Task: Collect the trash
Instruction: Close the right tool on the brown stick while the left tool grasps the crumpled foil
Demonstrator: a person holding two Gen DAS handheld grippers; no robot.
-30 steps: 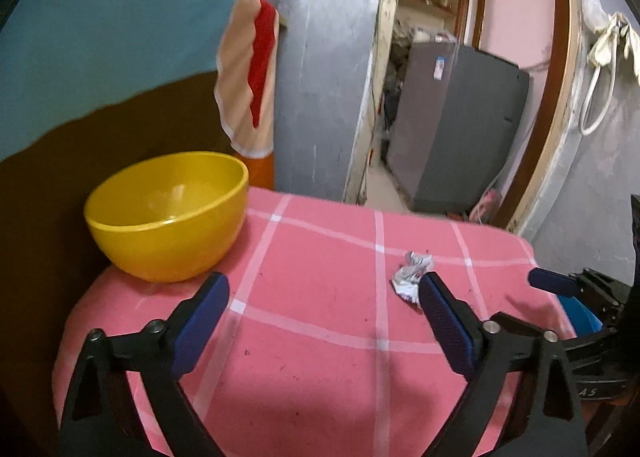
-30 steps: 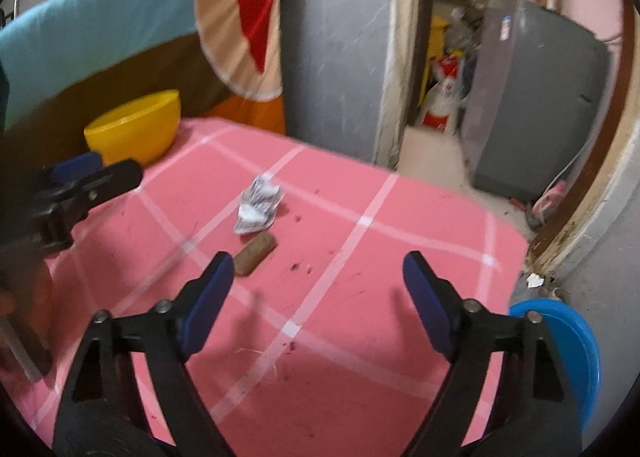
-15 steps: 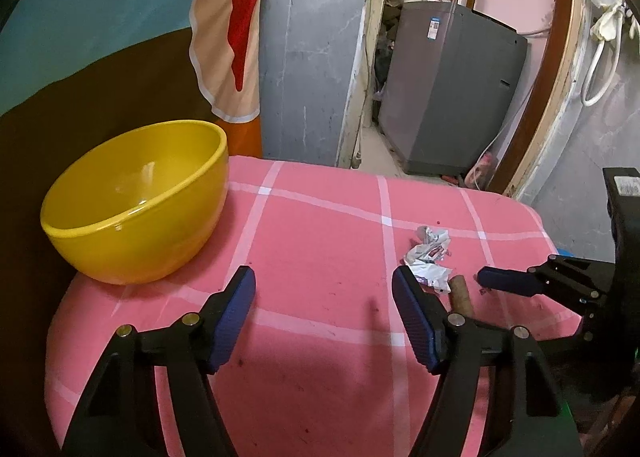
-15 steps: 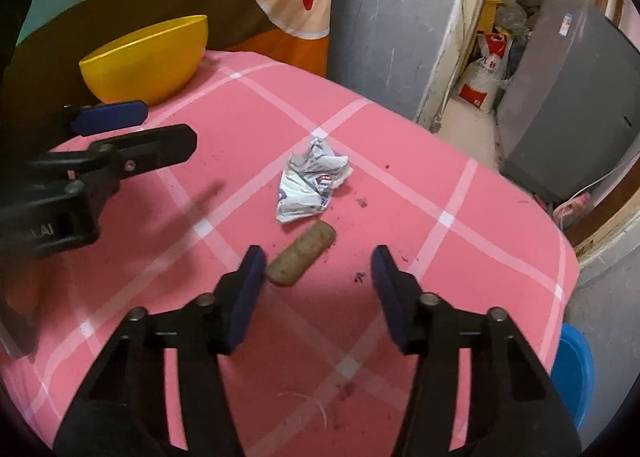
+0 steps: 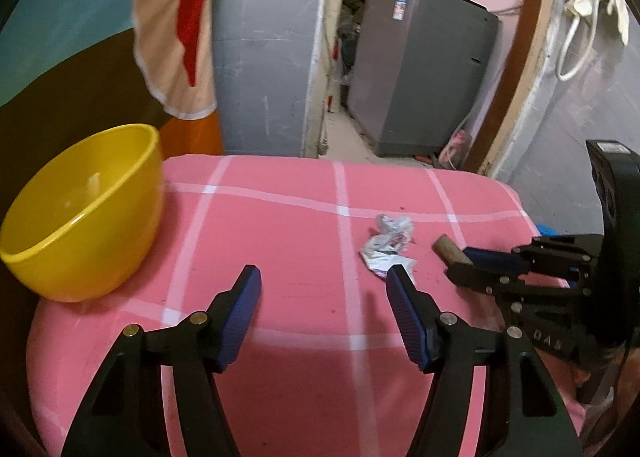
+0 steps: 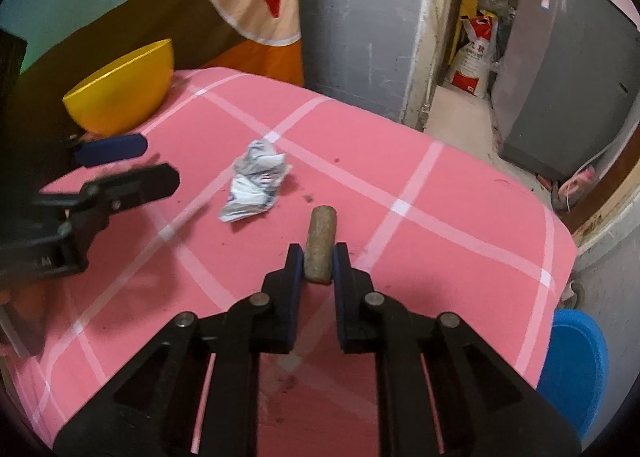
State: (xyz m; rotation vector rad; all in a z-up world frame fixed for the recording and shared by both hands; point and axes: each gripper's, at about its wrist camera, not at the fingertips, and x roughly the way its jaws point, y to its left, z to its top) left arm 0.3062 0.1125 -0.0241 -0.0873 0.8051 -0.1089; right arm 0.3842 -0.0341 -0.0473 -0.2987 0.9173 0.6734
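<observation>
Closed in since prev: right hand-held gripper (image 6: 317,261) pinching brown stub (image 6: 320,245), jaws closing.

Glossy plastic yellow bowl (image 5: 80,213); matt pink checked cloth (image 5: 280,225); crinkled shiny wrapper (image 6: 256,187); rough brown stub (image 6: 320,241).

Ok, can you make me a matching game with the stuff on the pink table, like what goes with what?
Things:
1. yellow bowl
2. crumpled wrapper
3. brown stub
4. left hand-held gripper

States:
A. pinched between the closing pads of the right hand-held gripper
B. lying loose on the pink cloth, nothing touching it
C. jaws apart and closing, nothing between them
D. standing upright at the table's corner, nothing visible inside

Pairs: 1-D, 2-B, 3-A, 4-C
</observation>
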